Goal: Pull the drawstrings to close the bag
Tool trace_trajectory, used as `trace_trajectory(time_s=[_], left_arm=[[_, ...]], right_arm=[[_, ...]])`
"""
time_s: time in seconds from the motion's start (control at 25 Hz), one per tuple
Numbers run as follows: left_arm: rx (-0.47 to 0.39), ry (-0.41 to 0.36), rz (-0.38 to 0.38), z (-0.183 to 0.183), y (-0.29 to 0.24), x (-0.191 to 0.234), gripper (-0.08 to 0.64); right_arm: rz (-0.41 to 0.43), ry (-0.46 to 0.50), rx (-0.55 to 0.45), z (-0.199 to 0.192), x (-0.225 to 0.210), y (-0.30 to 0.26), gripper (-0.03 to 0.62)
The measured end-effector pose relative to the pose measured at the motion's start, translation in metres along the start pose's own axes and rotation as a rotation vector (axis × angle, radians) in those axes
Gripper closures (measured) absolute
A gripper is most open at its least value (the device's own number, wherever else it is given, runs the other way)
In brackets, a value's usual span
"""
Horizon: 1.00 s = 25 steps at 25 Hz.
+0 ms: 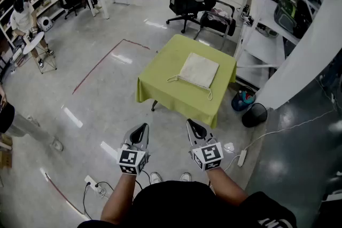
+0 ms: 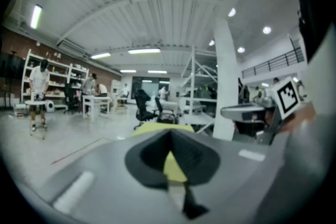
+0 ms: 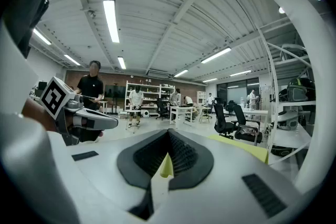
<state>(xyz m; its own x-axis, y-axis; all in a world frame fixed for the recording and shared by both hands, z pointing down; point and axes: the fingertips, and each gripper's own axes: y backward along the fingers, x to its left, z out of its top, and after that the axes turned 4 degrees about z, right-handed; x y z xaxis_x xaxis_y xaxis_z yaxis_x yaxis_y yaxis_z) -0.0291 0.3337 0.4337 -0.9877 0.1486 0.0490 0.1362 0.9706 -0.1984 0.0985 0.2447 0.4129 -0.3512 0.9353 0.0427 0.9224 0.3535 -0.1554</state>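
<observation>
Both grippers, left gripper and right gripper, are fully closed and empty, held well short of the worktop. Bag lies flat on it, drawstrings loose.

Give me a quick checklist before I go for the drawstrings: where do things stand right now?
1. The bag lies flat on the green table: ok.
2. Cords in view: ok. The left drawstring and right drawstring trail from the bag's near edge.
3. The left gripper is empty: ok, jaws together on nothing.
4. The right gripper is empty: ok, same.
5. Jaws open for a grab: not ok, both are shut.
6. Bag within reach: not ok, both grippers hang over the floor, short of the table.
</observation>
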Motion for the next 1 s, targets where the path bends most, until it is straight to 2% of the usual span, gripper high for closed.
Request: trace_trajectory(time_s=[0.4,0.6,1.0], left_arm=[[-0.005,-0.006,0.006,0.000,0.006,0.029,0.554],[0.000,-0.021,-0.022,-0.004,0.010,0.041,0.554],[-0.001,-0.029,-0.080,-0.007,0.008,0.061,0.554]], right_arm=[[-0.014,0.007,0.010,-0.001,0.019,-0.020,0.588],[-0.015,-0.008,-0.013,0.002,0.036,-0.031,0.587],[-0.077,-0.027,-0.015,0.003,0.051,-0.045,0.586]])
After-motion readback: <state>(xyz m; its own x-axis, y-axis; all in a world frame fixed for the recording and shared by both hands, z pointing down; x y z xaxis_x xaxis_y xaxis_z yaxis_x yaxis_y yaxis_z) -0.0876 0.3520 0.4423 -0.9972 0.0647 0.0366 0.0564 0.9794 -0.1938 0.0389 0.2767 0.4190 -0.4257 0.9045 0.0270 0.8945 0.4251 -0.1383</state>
